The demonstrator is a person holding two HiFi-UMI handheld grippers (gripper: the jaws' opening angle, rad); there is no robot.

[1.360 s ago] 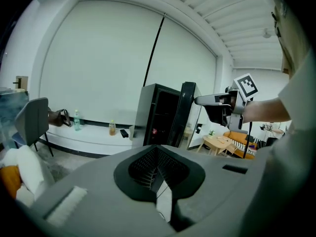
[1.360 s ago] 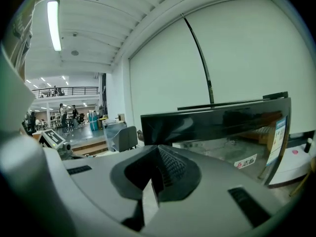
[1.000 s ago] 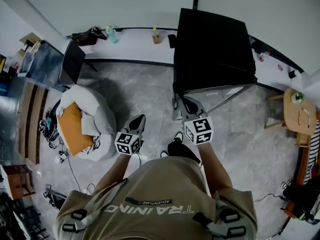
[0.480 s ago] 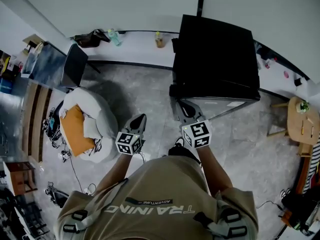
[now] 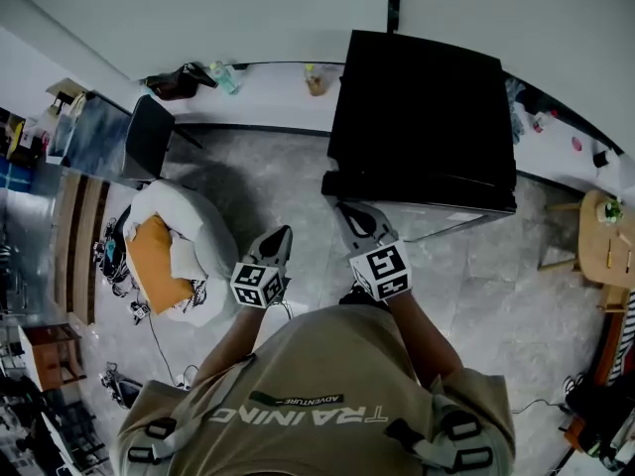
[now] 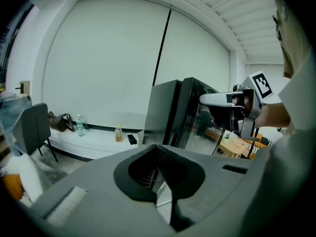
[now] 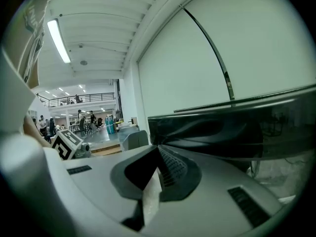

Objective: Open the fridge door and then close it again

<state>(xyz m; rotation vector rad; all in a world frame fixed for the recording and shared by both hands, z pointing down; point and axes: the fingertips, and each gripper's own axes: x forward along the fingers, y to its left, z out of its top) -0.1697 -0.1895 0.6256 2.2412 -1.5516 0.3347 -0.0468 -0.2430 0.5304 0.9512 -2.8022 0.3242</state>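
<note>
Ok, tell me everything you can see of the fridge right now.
The fridge is an upright black box with a glossy, reflective finish. It stands on the grey stone-look floor with its back to the white wall, beside a low white ledge. Its flat top is bare. Its door lies nearly flush across the front; I cannot tell whether a slight gap remains. The right gripper, jaws together, has its tips at the door's left end and seems to touch it.

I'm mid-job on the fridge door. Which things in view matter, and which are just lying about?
Job: black fridge, fridge door, right gripper, left gripper.

Lying about: beanbag, orange cushion, grey chair, clear bottle, amber bottle, dark bag, wooden table.
</note>
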